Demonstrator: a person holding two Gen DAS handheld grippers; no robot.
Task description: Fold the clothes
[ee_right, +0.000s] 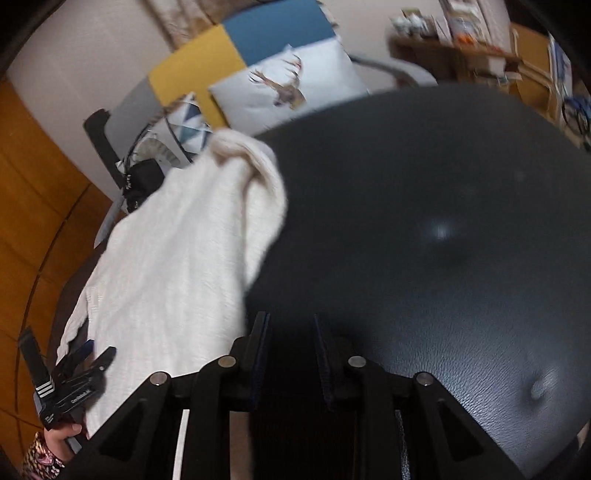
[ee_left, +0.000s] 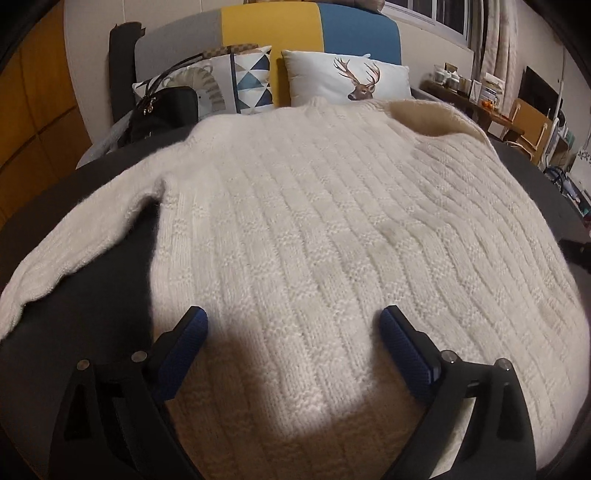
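Observation:
A cream ribbed knit sweater lies spread flat on a black leather surface, its left sleeve stretched out toward the left. The right shoulder part is turned over onto the body. My left gripper hovers over the sweater's near end, open wide, with nothing between its blue pads. In the right wrist view the sweater lies to the left, bunched at its far end. My right gripper is over bare black leather, its jaws a narrow gap apart and empty. The left gripper shows there, held by a hand.
A deer-print pillow, a patterned pillow and a black handbag sit at the far end against a yellow and blue headboard. A cluttered desk stands at the right, wooden cabinet doors at the left.

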